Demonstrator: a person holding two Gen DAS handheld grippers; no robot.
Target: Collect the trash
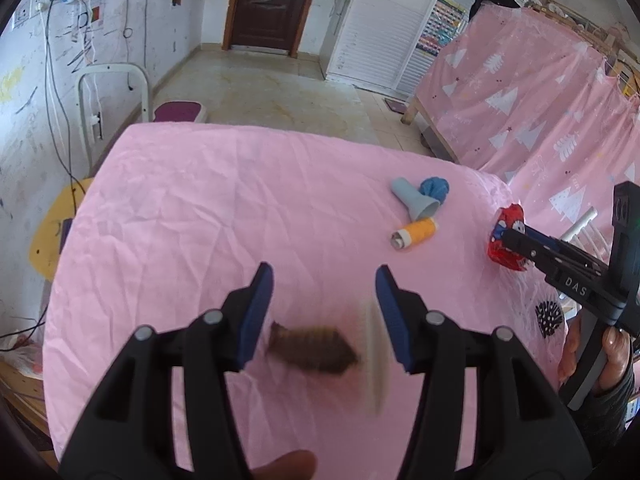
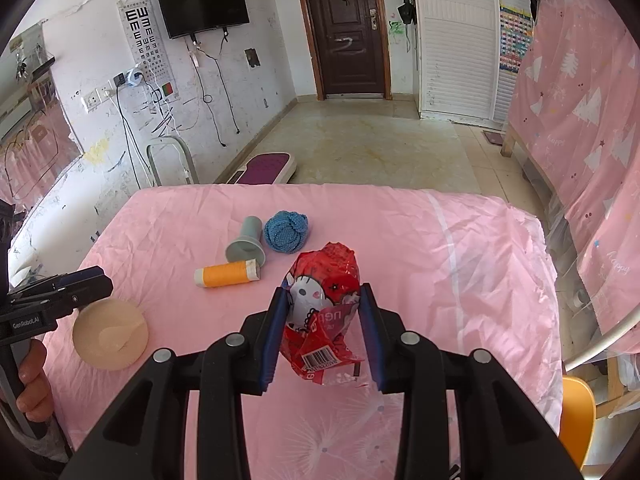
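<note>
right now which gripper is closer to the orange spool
Right. The right gripper, shut on the red wrapper, sits just short of the orange spool. The left gripper, open, is farther back across the sheet, near the beige disc.

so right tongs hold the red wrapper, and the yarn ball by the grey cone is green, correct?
Not quite. The yarn ball is blue, not green, as the right wrist view shows. The rest stands: it sits beside the grey cone, and the right tongs hold the red wrapper.
</note>
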